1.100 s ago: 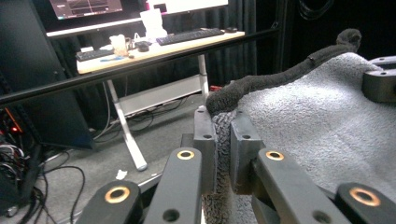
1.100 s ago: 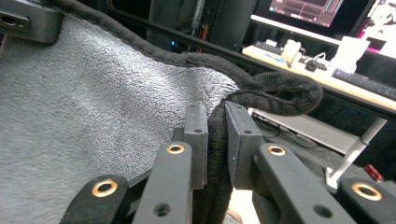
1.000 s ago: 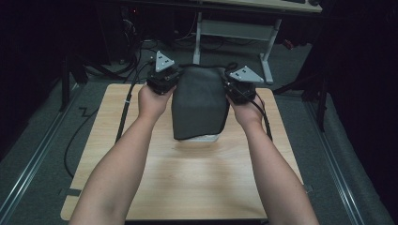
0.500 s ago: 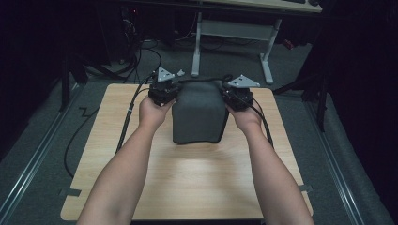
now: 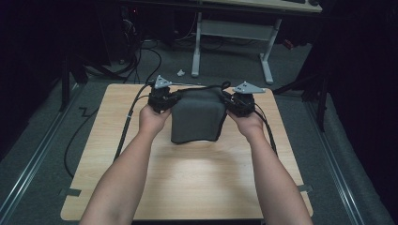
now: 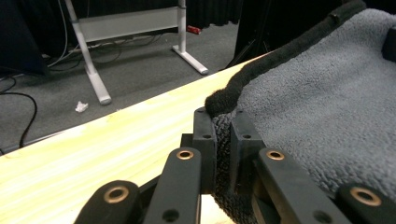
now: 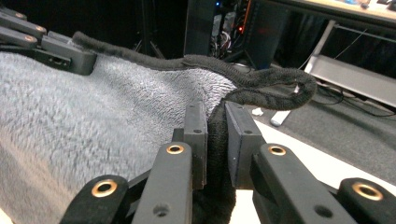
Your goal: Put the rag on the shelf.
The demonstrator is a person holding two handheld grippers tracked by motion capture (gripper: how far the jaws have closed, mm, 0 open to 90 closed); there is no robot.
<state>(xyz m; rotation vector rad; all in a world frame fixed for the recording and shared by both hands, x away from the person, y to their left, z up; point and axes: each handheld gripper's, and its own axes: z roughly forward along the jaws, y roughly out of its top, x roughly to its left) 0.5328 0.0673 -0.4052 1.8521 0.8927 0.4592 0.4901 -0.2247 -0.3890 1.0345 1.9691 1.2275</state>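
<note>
Grey fleece cloth (image 5: 196, 119) lies folded at the far middle of the wooden table (image 5: 187, 178). We find our left gripper (image 6: 223, 140) clenched on its left far corner and our right gripper (image 7: 215, 140) clenched on its right far corner, 2 grips in all.

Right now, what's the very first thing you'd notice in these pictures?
A fuzzy dark grey towel in the middle of the wooden table, held by its two far corners. The left gripper pinches one corner and the right gripper the other, so the towel stretches between them.
</note>
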